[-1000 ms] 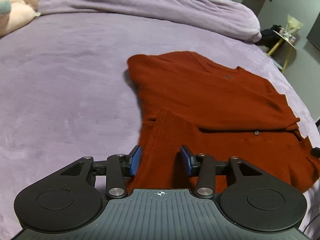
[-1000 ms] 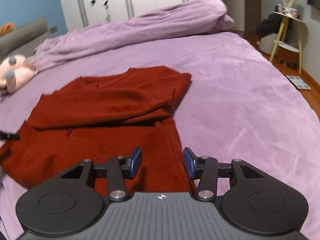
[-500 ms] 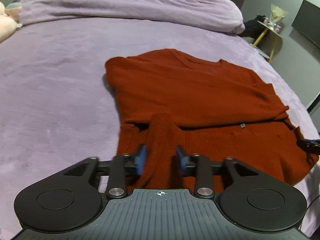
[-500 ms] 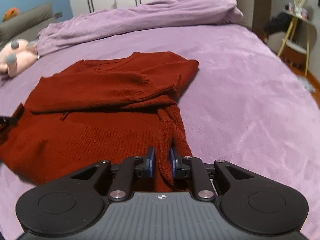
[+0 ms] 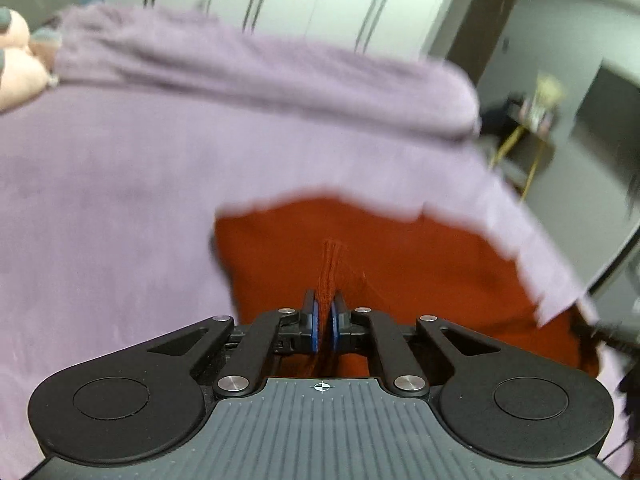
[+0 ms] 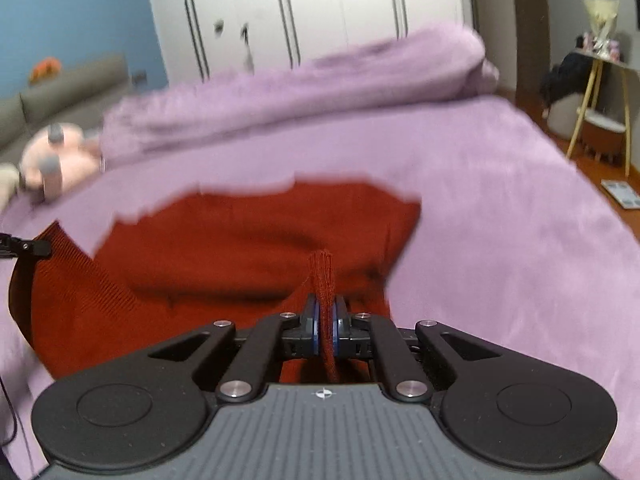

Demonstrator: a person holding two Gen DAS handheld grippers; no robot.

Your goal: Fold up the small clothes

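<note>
A rust-red knitted sweater (image 5: 400, 256) lies on the purple bed, sleeves folded across its body. My left gripper (image 5: 322, 312) is shut on a pinched ridge of its ribbed hem at the left corner. In the right wrist view the same sweater (image 6: 240, 240) spreads to the left, and my right gripper (image 6: 325, 318) is shut on a bunched fold of the hem near the right corner. Both pinched edges are lifted off the bed. The left gripper's tip (image 6: 24, 246) shows at the far left edge, holding the raised hem. Both views are blurred by motion.
A rolled purple duvet (image 6: 320, 92) lies across the far side of the bed (image 6: 520, 240). A pink plush toy (image 6: 56, 160) sits at the far left. White wardrobe doors (image 6: 320, 12) stand behind, and a yellow-legged side table (image 6: 604, 104) stands on the right beside the bed.
Both grippers closed from open onto the sweater's bottom hem, then rose, lifting the hem off the bed. The views tilted up toward the wardrobe.
</note>
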